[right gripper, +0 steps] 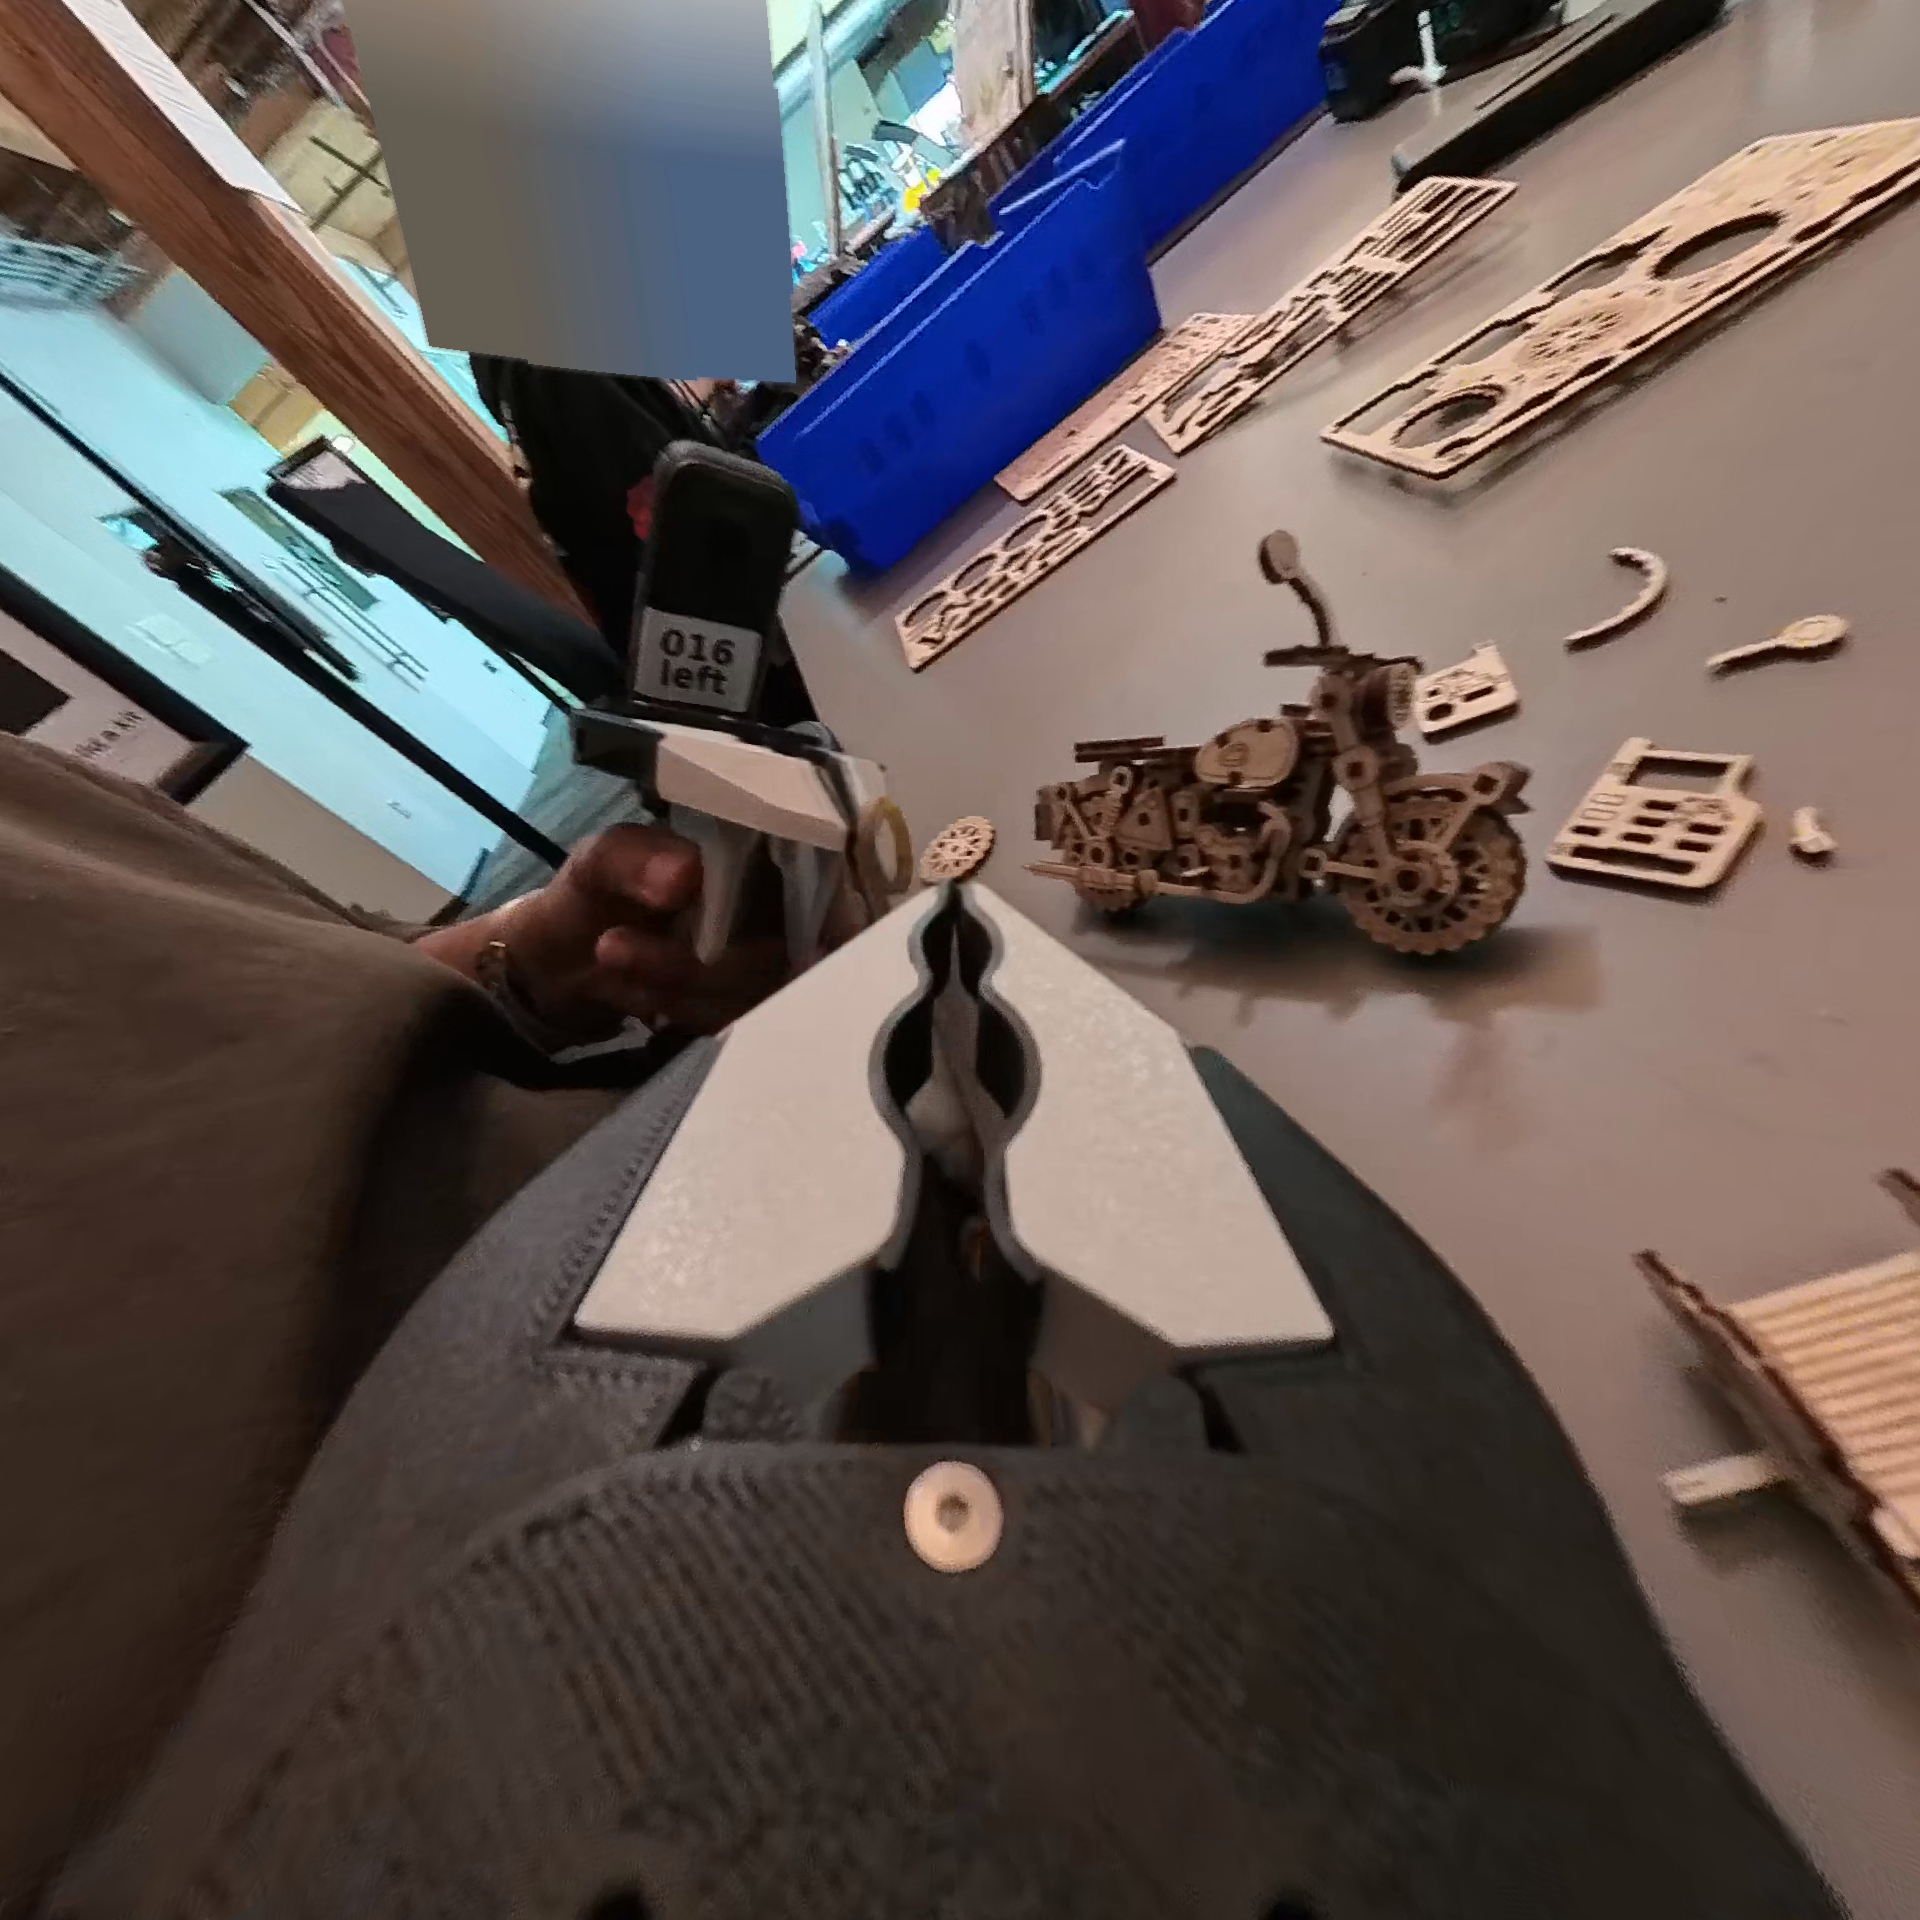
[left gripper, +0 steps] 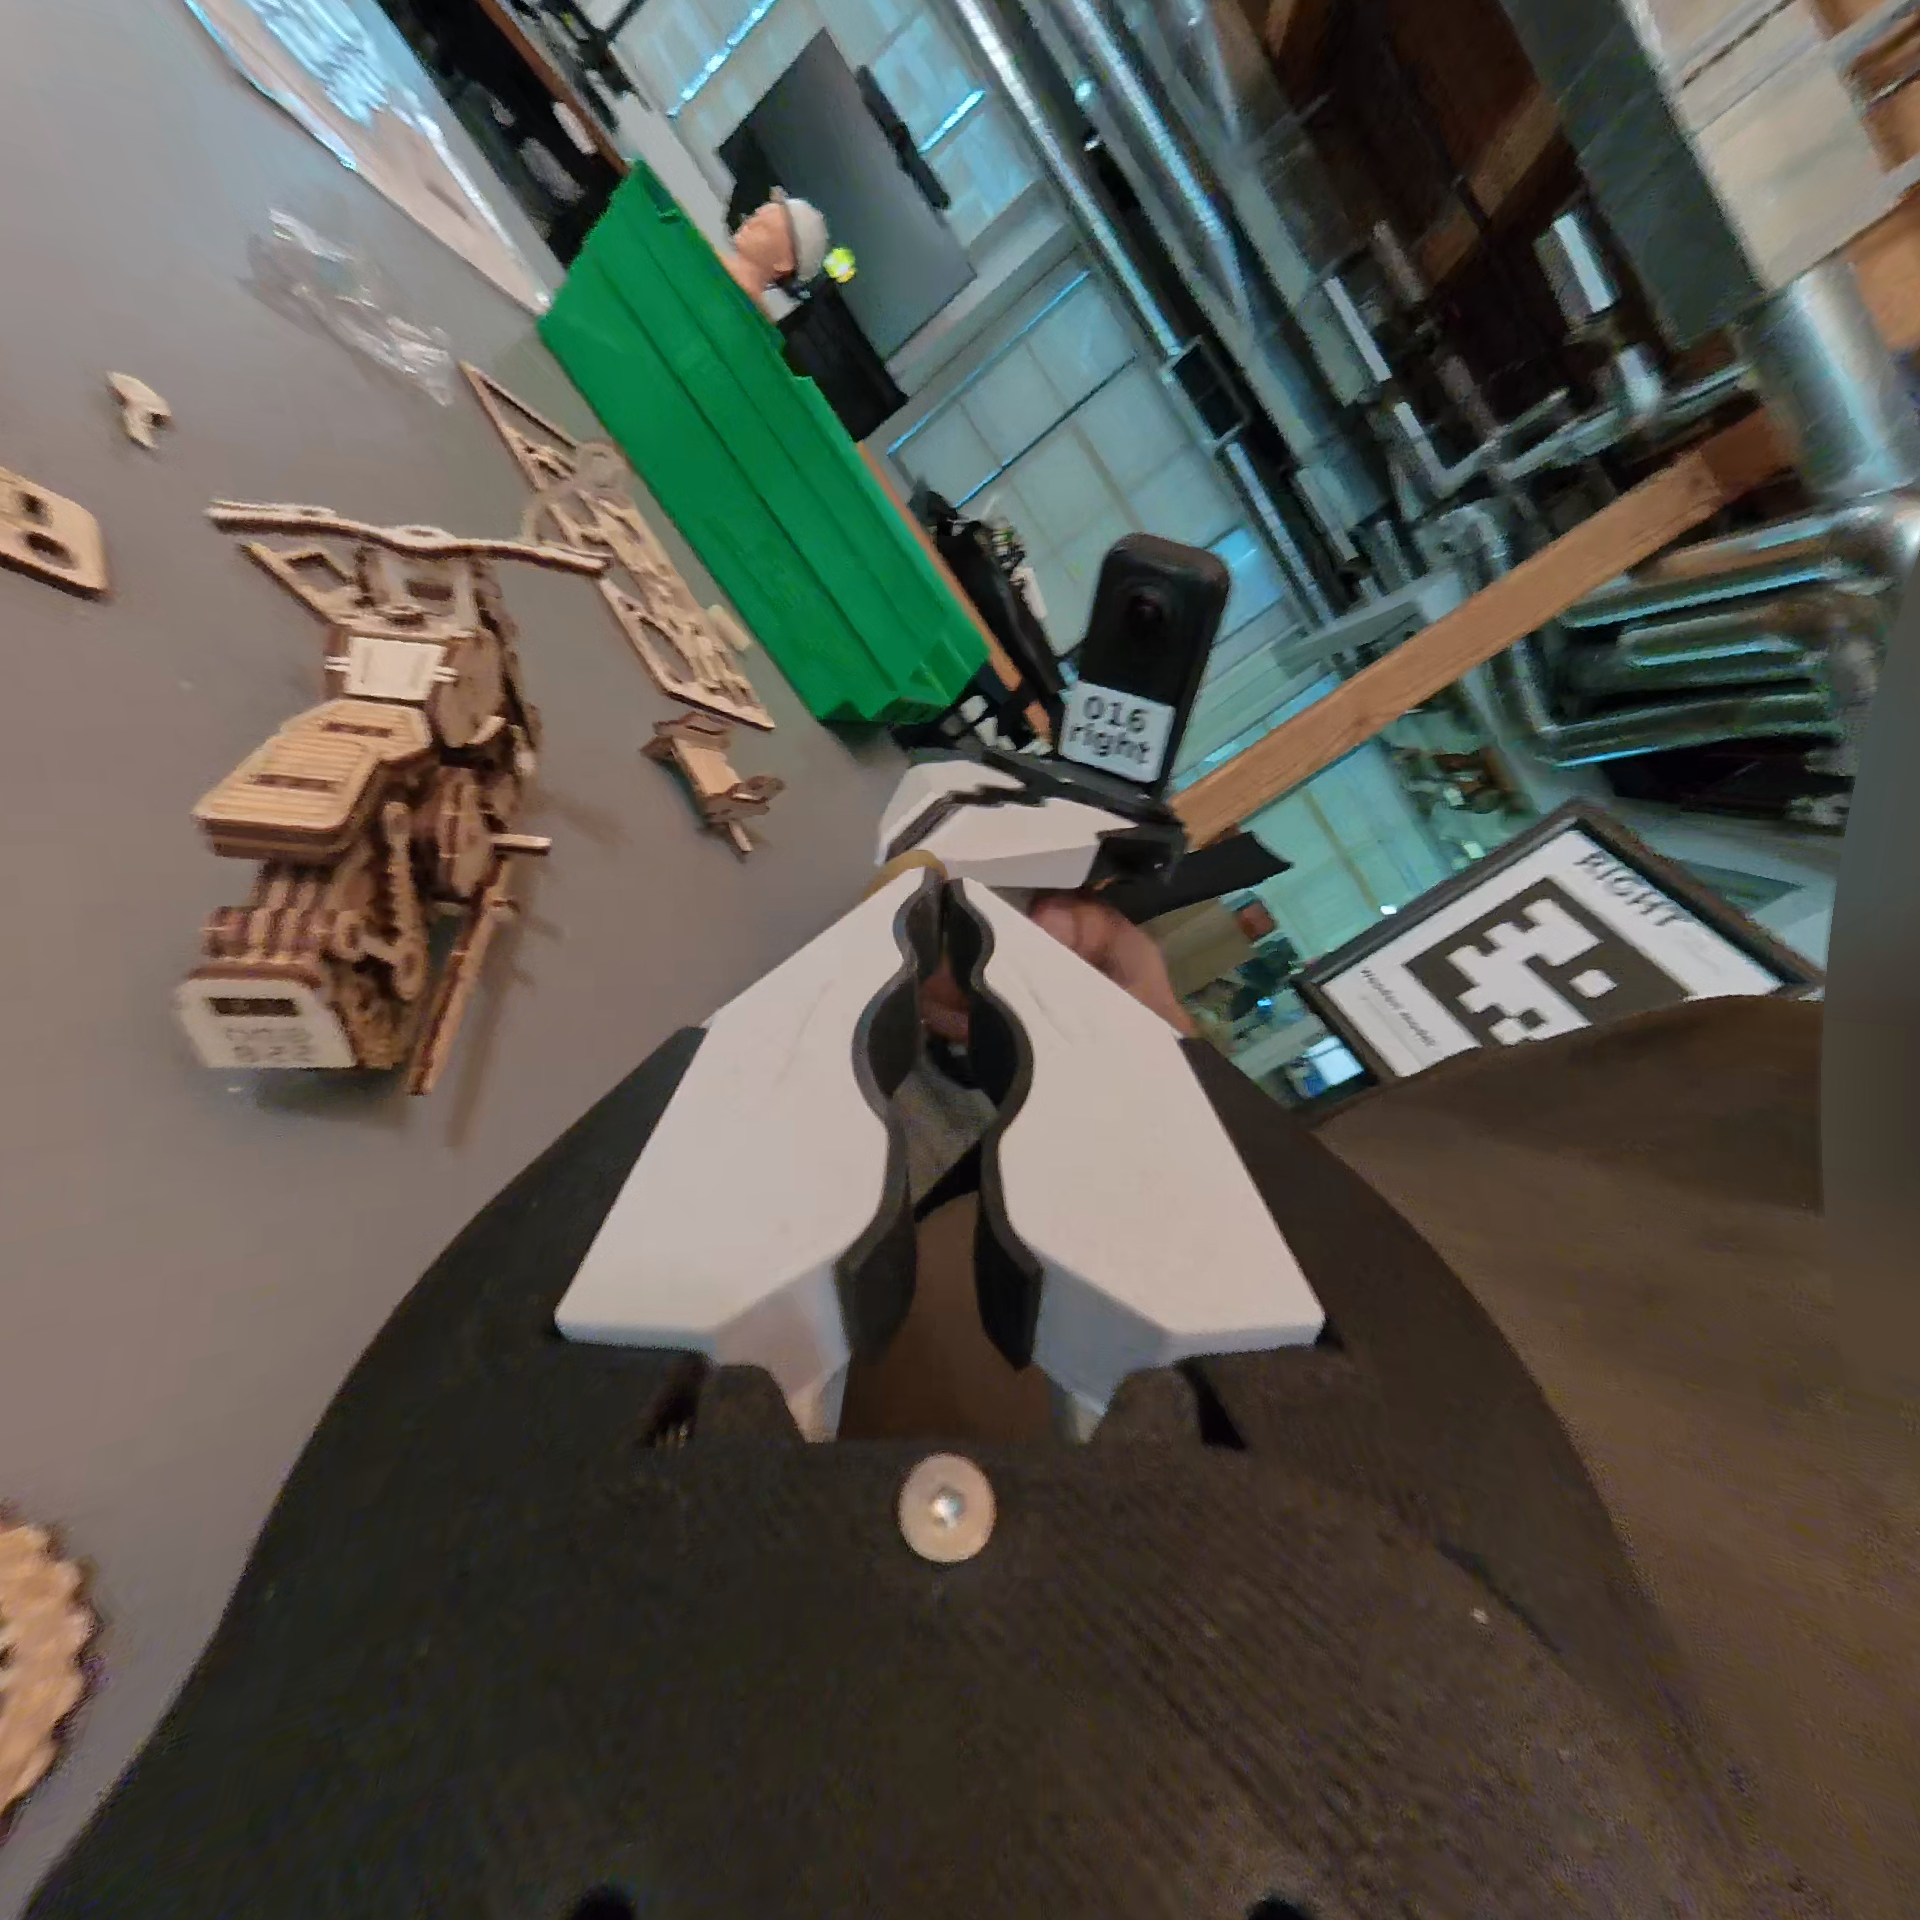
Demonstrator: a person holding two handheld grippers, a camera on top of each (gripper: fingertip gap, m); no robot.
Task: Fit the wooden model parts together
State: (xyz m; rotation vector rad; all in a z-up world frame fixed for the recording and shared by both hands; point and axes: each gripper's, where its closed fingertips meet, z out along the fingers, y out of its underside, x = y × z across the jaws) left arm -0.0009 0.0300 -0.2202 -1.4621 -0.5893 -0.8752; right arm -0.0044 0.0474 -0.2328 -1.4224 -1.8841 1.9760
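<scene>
Left tongs [left gripper: 943, 894]: fingers closed tip to tip, raised above the grey bench [left gripper: 208, 1195]. A small tan ring-shaped part [left gripper: 902, 864] sits at the fingertips, next to the right tongs [left gripper: 914, 821] (whether either grips it cannot be told). The right tongs meet the left from the opposite side, held by a hand [left gripper: 1101, 935]. On the bench to the left stands the wooden motorcycle model [left gripper: 364, 790], with a small wooden subassembly [left gripper: 717, 774] near it, cut-out wooden sheets [left gripper: 623, 561] beyond, and a green bin [left gripper: 748, 468] at the far edge
</scene>
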